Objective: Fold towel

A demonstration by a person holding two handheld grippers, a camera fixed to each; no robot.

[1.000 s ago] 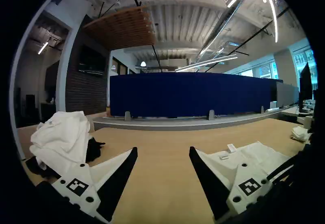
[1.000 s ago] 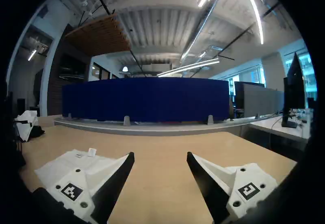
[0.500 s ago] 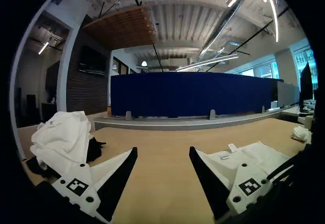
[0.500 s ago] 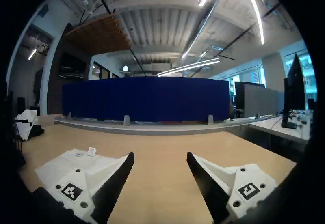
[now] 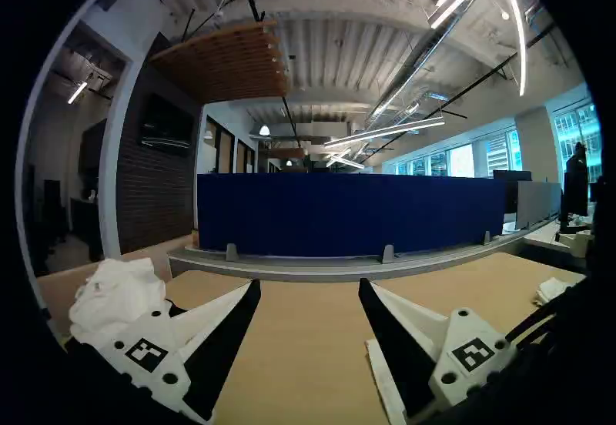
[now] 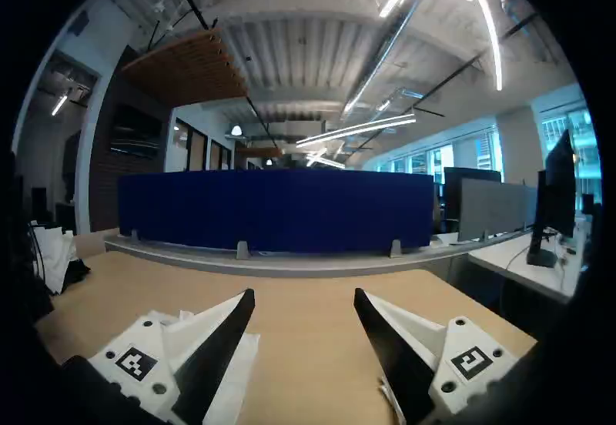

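crumpled white cloth heap [image 5: 114, 302] off to the left on the light wooden tabletop [image 5: 308, 371]. left gripper [image 5: 308, 325] spread wide, gripping nothing. flat white towel [image 5: 379, 383] lying by its right finger. right gripper [image 6: 302, 332] gaping wide too, empty, same towel [image 6: 240, 363] beside its left finger. long blue divider panel [image 6: 269, 209] behind.

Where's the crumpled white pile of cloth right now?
In the left gripper view, the crumpled white pile lies on the wooden table at far left, just behind the left tongs' left finger.
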